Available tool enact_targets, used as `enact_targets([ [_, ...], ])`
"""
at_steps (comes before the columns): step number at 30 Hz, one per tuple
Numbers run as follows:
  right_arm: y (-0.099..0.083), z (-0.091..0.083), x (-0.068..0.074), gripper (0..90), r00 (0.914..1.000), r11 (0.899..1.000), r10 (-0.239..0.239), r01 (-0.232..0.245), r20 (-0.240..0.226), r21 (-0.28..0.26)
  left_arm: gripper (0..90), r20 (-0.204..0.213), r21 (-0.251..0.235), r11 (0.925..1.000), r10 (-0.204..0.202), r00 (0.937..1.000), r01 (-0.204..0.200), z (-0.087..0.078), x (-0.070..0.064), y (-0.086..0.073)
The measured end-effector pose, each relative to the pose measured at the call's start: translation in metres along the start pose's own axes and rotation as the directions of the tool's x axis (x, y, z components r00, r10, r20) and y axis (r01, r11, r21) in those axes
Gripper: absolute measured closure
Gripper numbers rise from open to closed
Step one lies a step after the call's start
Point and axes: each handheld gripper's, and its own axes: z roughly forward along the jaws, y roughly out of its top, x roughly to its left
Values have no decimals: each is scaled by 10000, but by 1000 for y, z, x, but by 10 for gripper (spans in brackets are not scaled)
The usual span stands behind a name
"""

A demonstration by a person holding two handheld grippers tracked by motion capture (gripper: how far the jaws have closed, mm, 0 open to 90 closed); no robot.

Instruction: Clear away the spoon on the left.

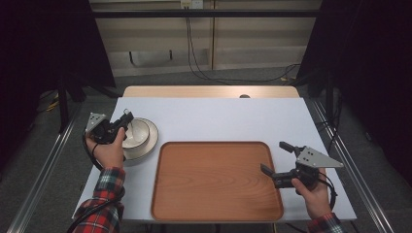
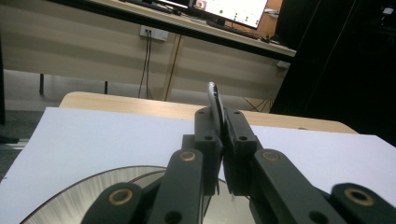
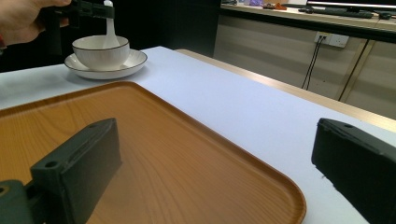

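Left gripper (image 1: 127,116) clamped on white ceramic spoon (image 3: 110,29) over white bowl (image 3: 101,51); right gripper (image 1: 276,157) wide apart above brown wooden tray (image 1: 214,180).

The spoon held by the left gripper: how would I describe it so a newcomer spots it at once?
Start at the brown wooden tray on the white table; left of it a white bowl sits on a white saucer. The white ceramic spoon stands in that bowl, its handle clamped in the left gripper. It is the scene's one slim, upright piece.

Beige wall (image 1: 252,43) w/ cables, grey floor (image 1: 43,160) (dim).
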Motion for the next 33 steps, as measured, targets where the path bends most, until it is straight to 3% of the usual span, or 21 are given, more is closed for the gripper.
enact_targets([
  [5,0,0,0,9,10000,10000,-14,14,-37,-10,855,-7,-122,9998,-148,9999,148,-2,-1,2],
  [16,0,-2,0,9,9999,10000,-37,36,-105,-79,855,289,-367,9993,66,9996,-55,-16,-9,22],
  [27,-1,-2,2,10,10000,10000,-60,60,-19,-18,856,631,-266,9979,609,9961,-593,-28,-18,43],
  [33,-1,-2,1,10,9999,10000,-75,75,-71,19,856,897,-243,9990,406,9951,-386,-32,-20,50],
])
